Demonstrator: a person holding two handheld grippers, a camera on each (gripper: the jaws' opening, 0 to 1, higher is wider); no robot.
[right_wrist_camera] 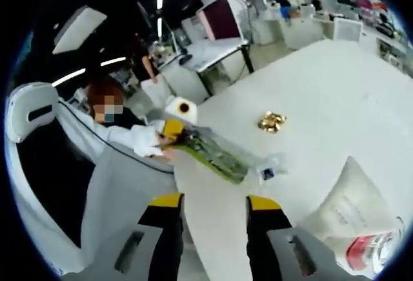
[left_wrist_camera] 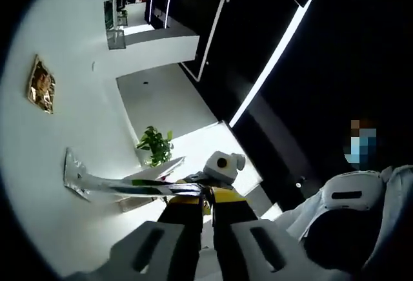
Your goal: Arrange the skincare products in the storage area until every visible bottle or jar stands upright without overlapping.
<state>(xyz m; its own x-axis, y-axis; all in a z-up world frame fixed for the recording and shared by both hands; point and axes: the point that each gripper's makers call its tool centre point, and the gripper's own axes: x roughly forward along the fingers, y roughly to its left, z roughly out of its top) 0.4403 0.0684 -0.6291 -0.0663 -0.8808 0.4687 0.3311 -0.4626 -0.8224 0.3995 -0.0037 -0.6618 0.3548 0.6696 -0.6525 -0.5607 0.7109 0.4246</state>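
Observation:
My left gripper (left_wrist_camera: 208, 194) is shut on one end of a long clear plastic packet (left_wrist_camera: 126, 185) with green print, which sticks out to the left over the white table (left_wrist_camera: 58, 165). In the right gripper view that left gripper (right_wrist_camera: 173, 128) comes in from the left in a person's hand. It holds the green packet (right_wrist_camera: 216, 155) slanting down toward the table (right_wrist_camera: 322, 93). My right gripper (right_wrist_camera: 214, 202) stands open, short of the packet, with nothing between its yellow-tipped jaws. No bottle or jar is clearly visible.
A small gold object (right_wrist_camera: 272, 121) (left_wrist_camera: 40, 86) lies on the table. A white bag (right_wrist_camera: 352, 207) lies at the lower right, with a red-labelled item (right_wrist_camera: 368, 253) beside it. A green plant (left_wrist_camera: 155, 144) stands farther off. A person in white (right_wrist_camera: 122, 135) sits by a white chair (right_wrist_camera: 29, 110).

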